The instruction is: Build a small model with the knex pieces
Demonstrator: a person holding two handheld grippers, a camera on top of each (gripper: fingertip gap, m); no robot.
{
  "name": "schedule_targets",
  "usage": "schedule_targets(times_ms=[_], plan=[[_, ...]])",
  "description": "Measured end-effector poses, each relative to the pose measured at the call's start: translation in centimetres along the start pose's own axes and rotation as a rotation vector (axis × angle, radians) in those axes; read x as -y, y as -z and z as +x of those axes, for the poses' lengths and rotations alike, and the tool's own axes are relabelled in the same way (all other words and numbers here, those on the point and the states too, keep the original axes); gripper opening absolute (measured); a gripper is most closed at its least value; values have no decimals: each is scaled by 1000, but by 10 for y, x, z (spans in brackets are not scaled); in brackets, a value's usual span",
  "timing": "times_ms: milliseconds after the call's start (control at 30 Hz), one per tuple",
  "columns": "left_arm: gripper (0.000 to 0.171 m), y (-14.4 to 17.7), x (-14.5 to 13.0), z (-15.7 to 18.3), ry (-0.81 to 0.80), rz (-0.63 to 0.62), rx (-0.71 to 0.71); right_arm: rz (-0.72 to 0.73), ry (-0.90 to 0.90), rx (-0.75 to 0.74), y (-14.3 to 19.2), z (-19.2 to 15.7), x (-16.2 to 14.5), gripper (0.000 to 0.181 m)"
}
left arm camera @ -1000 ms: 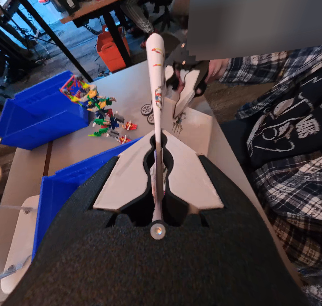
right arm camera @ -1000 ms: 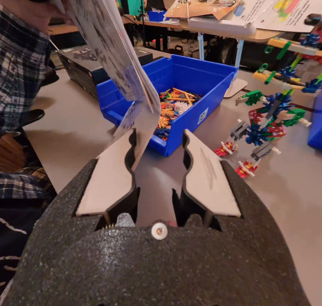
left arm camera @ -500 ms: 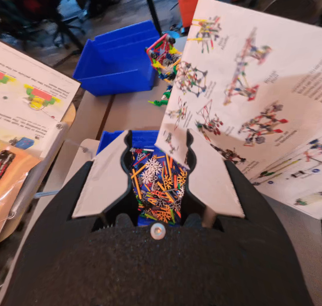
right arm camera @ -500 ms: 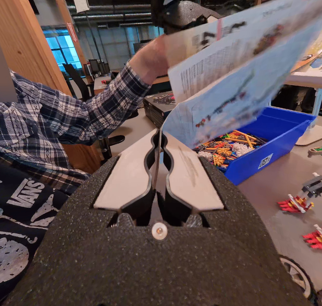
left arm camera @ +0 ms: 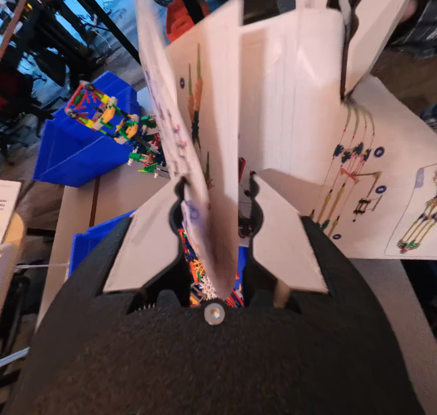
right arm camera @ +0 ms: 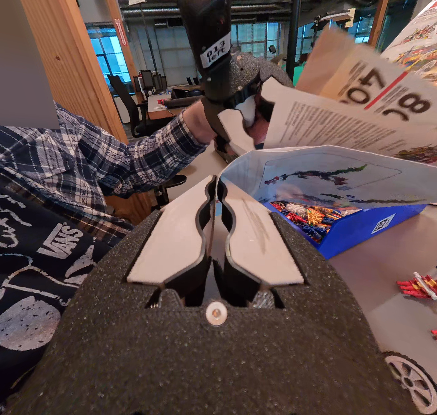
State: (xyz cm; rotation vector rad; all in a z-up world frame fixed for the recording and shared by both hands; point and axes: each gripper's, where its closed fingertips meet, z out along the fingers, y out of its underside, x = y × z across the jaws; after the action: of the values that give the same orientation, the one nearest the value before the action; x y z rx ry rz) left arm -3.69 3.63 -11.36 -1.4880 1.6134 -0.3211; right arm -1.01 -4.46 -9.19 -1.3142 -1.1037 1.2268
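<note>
- While the left gripper (left arm camera: 216, 183) stands with its jaws wide apart, a curled page of the instruction booklet (left arm camera: 279, 110) hangs down in the gap between its fingers, clamped by neither; page heavily blurred
- right gripper (right arm camera: 216, 186) has its jaws pressed together on a thin edge of the booklet's page (right arm camera: 331, 176); page bows out to the right over the bin
- booklet is open and up in the air above the near blue bin (right arm camera: 354, 228); printed pages show coloured building-toy diagrams
- near blue bin sits on the table (right arm camera: 369, 273), filled with small coloured construction pieces (right arm camera: 305, 214)
- in the right wrist view the left gripper shows farther off, held by a hand (right arm camera: 201, 122) with a plaid sleeve (right arm camera: 113, 150)
- second blue bin (left arm camera: 78, 148) lies farther back on the table; a built toy model (left arm camera: 106, 117) of green, yellow and red parts rests beside and against it
- red toy pieces (right arm camera: 418, 287) and a grey wheel (right arm camera: 409, 377) lie on the table, right of the right gripper
</note>
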Motion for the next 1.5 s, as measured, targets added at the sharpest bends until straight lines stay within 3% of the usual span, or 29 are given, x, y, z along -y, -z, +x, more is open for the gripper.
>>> schedule_targets(times_ms=[133, 267, 400, 500, 667, 833, 967, 1167, 1333, 1500], plan=[[1, 0, 1, -11, 0, 2, 56, 5, -6, -4, 6, -1, -1, 0], [0, 23, 5, -45, 48, -19, 119, -5, -36, -8, 12, -1, -9, 0], [0, 61, 16, -86, 185, -9, 79, -49, -115, -26, 18, 4, -31, 0], [0, 79, 8, -113, 259, -105, 60, -115, -197, -105, 25, 19, -58, 0], [0, 82, 0, -128, 324, -193, -35, -156, -264, -202, 37, 32, -83, 3], [0, 72, -6, -135, 381, -222, -77, -187, -265, -219, 39, 33, -88, 0], [0, 65, -11, -134, 392, -255, -95, -206, -263, -264, 42, 41, -92, 9], [0, 77, -2, -136, 454, -161, -72, -160, -234, -394, 58, 56, -80, 50], [0, 104, -5, -138, 568, -7, -13, -97, -153, -512, 72, 65, -60, 54], [0, 129, -19, -123, 658, 87, 62, -110, -156, -581, 75, 69, -64, 67]])
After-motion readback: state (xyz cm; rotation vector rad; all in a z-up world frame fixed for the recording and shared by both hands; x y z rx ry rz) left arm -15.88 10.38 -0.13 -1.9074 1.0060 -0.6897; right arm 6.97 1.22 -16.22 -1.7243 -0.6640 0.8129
